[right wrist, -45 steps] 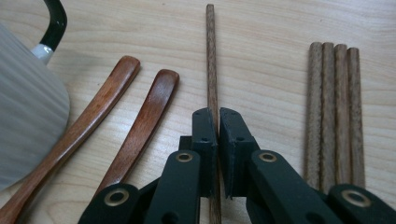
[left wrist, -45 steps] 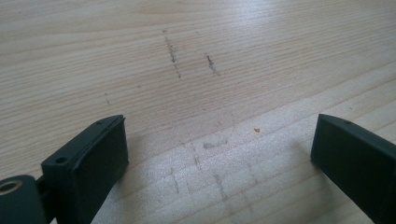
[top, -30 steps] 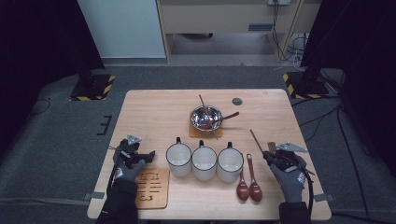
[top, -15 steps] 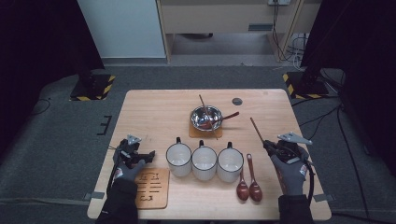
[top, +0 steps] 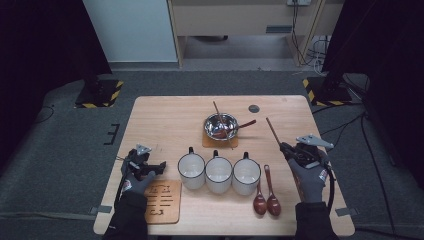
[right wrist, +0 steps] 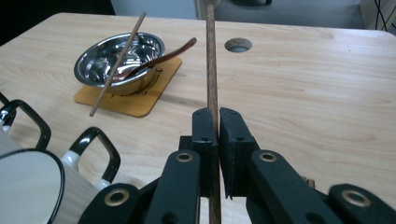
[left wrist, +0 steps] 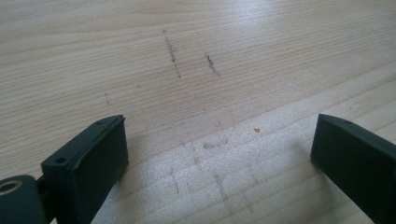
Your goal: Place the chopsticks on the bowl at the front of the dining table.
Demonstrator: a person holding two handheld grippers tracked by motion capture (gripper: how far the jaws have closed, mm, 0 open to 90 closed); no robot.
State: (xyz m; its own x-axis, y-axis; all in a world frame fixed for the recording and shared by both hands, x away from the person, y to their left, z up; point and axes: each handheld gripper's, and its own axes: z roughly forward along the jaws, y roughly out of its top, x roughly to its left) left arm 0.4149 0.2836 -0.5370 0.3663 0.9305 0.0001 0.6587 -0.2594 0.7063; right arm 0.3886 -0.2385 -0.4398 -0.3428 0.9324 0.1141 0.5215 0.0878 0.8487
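Note:
My right gripper [top: 286,148] is shut on a thin wooden chopstick [top: 273,132], held above the table's right side. In the right gripper view the chopstick [right wrist: 211,60] runs straight out from between the shut jaws of the right gripper [right wrist: 218,116]. A steel bowl [top: 220,125] on a wooden coaster [top: 209,141] holds a second chopstick [right wrist: 119,63] and a wooden spoon [right wrist: 161,57]. My left gripper [top: 147,162] rests low at the table's left, and the left gripper [left wrist: 219,130] stands open over bare wood.
Three white mugs [top: 219,173] with black handles stand in a row at the front centre. Two wooden spoons [top: 266,200] lie right of them. A wooden coaster with dark marks [top: 162,201] lies front left. A round cable hole [top: 254,108] sits behind the bowl.
My right gripper has risen and moved away from the front edge, carrying the chopstick with it. The left gripper has stayed where it was.

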